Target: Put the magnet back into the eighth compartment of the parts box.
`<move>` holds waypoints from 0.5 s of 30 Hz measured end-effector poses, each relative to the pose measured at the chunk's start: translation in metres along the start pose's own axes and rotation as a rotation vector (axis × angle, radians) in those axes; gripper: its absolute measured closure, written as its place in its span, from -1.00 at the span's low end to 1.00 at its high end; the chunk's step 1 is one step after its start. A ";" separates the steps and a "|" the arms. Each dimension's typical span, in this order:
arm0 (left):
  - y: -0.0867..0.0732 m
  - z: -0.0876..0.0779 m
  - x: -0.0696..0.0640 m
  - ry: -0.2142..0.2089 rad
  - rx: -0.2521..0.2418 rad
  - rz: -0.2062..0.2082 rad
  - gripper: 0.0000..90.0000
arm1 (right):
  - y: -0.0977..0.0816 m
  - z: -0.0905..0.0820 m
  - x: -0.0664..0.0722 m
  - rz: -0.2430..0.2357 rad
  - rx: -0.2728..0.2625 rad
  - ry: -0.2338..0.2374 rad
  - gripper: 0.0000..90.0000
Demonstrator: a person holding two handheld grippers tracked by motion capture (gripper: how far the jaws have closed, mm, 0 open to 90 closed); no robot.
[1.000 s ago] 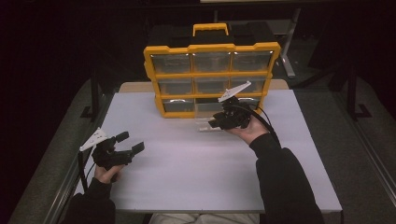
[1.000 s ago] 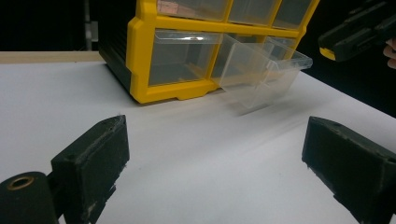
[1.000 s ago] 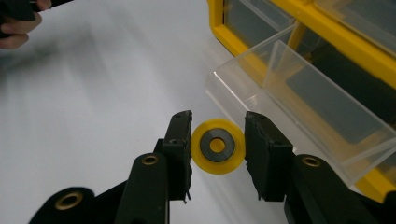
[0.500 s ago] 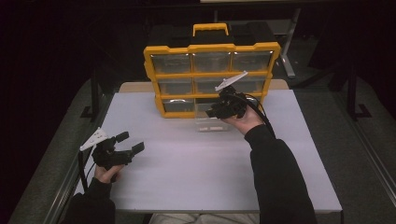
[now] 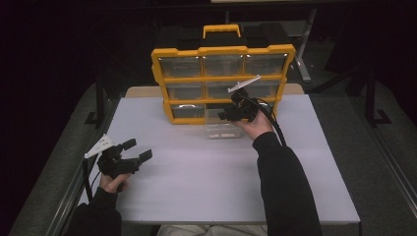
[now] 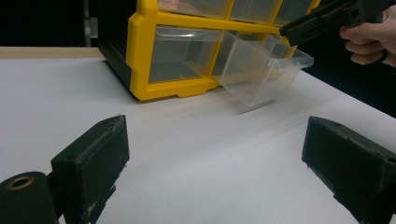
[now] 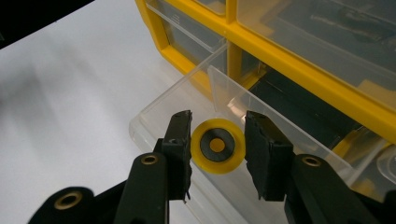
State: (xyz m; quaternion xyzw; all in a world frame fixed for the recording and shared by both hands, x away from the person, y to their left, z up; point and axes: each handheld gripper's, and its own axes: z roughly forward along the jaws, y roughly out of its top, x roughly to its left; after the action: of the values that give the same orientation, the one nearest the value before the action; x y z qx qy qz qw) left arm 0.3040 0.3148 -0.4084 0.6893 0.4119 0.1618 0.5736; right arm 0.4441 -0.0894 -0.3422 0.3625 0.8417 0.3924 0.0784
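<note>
A yellow organizer [image 5: 223,51] with clear drawers stands at the back of the white table [image 5: 196,191]. Its bottom-middle clear drawer [image 5: 222,130] is pulled out and tilts down to the tabletop. My right gripper [image 5: 228,114] hovers over that drawer. In the right gripper view, my right gripper [image 7: 218,126] is shut on a yellow disc [image 7: 218,145] with a black ring, its jaws touching both edges, above the drawer [image 7: 163,102]. My left gripper [image 5: 137,149] rests open near the table's left front. In its own view the left gripper [image 6: 215,140] holds nothing, facing the drawer [image 6: 261,70].
The organizer [image 6: 140,56] has a yellow carry handle [image 5: 222,30] on top and its other drawers are shut. The table's left edge has a metal rail [image 5: 74,196]. White tabletop stretches between the two hands.
My right gripper has moved from the drawer's front edge up and back over the drawer, closer to the organizer. The left gripper has stayed put.
</note>
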 end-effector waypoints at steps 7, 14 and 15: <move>-0.001 0.001 0.000 0.001 0.007 0.006 -0.83 | -0.002 0.009 -0.001 0.004 0.013 -0.034 0.36; -0.001 0.001 0.001 0.004 0.006 -0.005 -0.84 | -0.010 0.010 -0.009 0.060 0.024 -0.075 -0.19; -0.001 0.001 0.001 0.006 0.006 -0.008 -0.84 | -0.014 0.008 -0.011 0.067 0.011 -0.083 -0.26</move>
State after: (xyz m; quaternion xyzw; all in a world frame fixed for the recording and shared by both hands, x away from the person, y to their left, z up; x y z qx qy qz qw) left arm 0.3047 0.3147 -0.4099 0.6889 0.4167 0.1603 0.5711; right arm 0.4475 -0.0979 -0.3599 0.4070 0.8273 0.3746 0.0982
